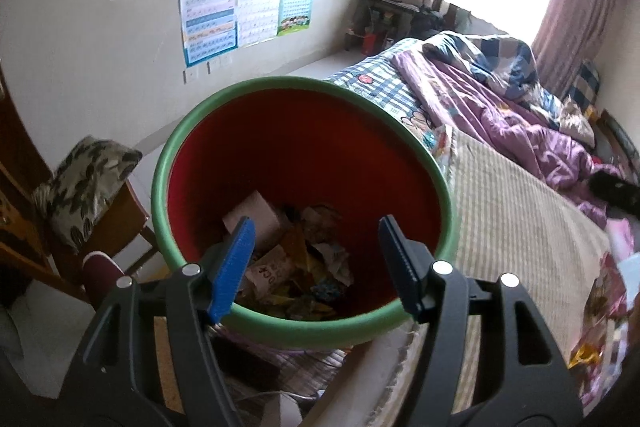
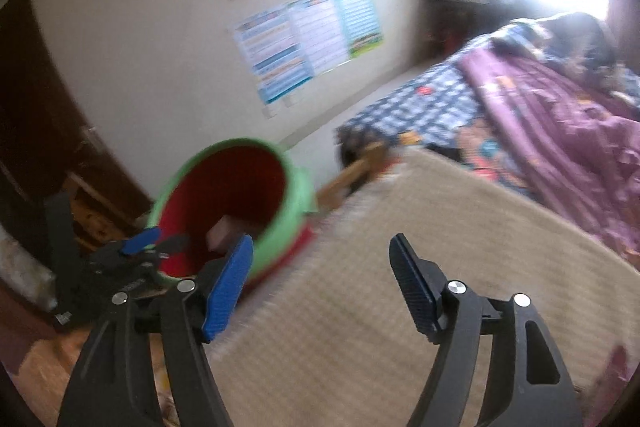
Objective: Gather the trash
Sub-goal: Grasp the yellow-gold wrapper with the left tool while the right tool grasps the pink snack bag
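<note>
bin (image 1: 256,131) below parted left claw (image 1: 316,259)

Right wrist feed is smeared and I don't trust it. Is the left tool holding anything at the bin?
Observer: No. The left tool is open and empty, with its fingers over the near rim of the green-rimmed red bin.
Operator: What's inside the bin?
Observer: Crumpled paper and wrappers lie at the bottom, with a small cardboard box among them.
Operator: Any trash still outside it?
Observer: Colourful packaging lies on the woven mat at the right edge of the left wrist view. It's too blurred to say more.
</note>
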Demonstrator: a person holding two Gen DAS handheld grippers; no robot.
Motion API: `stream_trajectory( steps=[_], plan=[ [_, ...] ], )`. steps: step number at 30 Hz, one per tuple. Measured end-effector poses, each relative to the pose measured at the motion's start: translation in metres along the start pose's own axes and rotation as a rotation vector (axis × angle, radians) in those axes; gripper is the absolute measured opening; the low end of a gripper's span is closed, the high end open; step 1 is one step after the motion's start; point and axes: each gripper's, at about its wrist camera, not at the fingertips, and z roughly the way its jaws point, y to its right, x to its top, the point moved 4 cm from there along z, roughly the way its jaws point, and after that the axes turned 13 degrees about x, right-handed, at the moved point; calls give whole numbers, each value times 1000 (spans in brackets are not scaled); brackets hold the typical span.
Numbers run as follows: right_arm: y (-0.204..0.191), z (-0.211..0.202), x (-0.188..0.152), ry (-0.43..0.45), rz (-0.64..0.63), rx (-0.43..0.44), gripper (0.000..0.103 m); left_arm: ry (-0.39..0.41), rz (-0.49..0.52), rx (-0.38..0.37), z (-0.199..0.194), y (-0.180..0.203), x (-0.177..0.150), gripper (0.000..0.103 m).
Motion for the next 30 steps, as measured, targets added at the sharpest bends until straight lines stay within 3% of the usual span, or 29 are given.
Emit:
stream_trajectory(
  steps=[5,10,19,23,26,28,30],
  plan=[
    [54,-54,-28,41,79,-163,69,-6,20,-44,-11,15,-6,61],
    [101,-95,-77,24,194,-301,69,-54,75,-202,-27,64,-21,61],
    [132,-153,-134,45,348,-385,69,-148,500,-583,-81,215,-96,65],
    [131,-169,-153,9,363,-381,69,-169,660,-665,-93,254,-127,65],
    [129,-175,-164,-15,370,-391,69,-184,746,-670,-91,274,-145,65],
    [129,-178,-171,-18,396,-382,69,-221,787,-659,-87,285,-158,51],
    [128,-177,-178,-25,420,-362,69,-269,796,-666,-83,287,-163,27]
  ],
)
